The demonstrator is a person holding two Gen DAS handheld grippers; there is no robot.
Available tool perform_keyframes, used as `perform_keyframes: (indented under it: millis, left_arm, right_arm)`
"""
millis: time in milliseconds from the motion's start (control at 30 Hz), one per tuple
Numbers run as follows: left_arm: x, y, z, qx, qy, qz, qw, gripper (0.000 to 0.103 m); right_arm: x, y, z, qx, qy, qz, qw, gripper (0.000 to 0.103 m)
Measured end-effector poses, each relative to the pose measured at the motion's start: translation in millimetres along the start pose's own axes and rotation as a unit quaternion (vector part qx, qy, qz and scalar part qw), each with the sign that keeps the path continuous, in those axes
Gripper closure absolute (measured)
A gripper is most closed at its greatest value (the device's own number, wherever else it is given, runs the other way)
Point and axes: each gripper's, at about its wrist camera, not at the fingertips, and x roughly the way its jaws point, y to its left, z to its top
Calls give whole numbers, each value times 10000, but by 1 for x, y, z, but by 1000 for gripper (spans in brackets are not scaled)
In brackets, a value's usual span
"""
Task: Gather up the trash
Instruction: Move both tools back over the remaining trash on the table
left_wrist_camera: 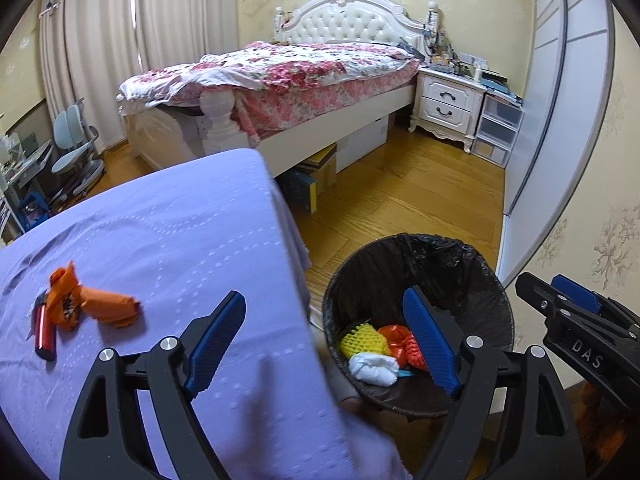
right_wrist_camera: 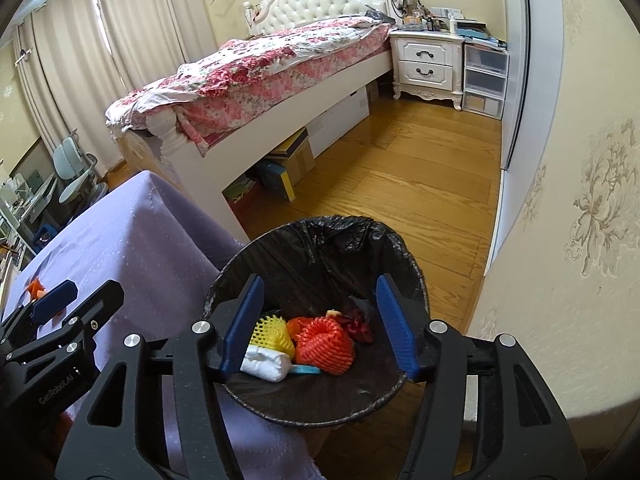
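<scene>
Both your left claw (left_wrist_camera: 324, 344) and right claw (right_wrist_camera: 320, 328) gape empty; that orange wrapper (left_wrist_camera: 96, 308) on the surface (left_wrist_camera: 180, 220) looks light, crinkly, so pinch its bunched middle.

— What sort of place is this?
— A home bedroom: a bed (left_wrist_camera: 304, 76) with a white tufted headboard (left_wrist_camera: 348, 20) and floral quilt, a white nightstand (left_wrist_camera: 448, 100), long curtains (left_wrist_camera: 104, 40), flowered wallpaper (right_wrist_camera: 592, 208), wooden floor (right_wrist_camera: 420, 184)
</scene>
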Motion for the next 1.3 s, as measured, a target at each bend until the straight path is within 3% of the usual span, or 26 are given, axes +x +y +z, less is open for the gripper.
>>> perform_keyframes:
  millis: [300, 667, 1300]
  left_arm:
    - [-23, 53, -20, -367, 22, 398, 9985, 22]
    - [-46, 128, -48, -971, 134, 960, 9905, 22]
    - [-67, 214, -79, -1715, 263, 1482, 9736, 22]
  right_arm:
    - [-7, 39, -13, -255, 132, 296, 9991, 44]
    - [-12, 106, -31, -807, 306, 764, 9933, 44]
    - [-9, 228, -65, -1897, 664, 1276, 9712, 44]
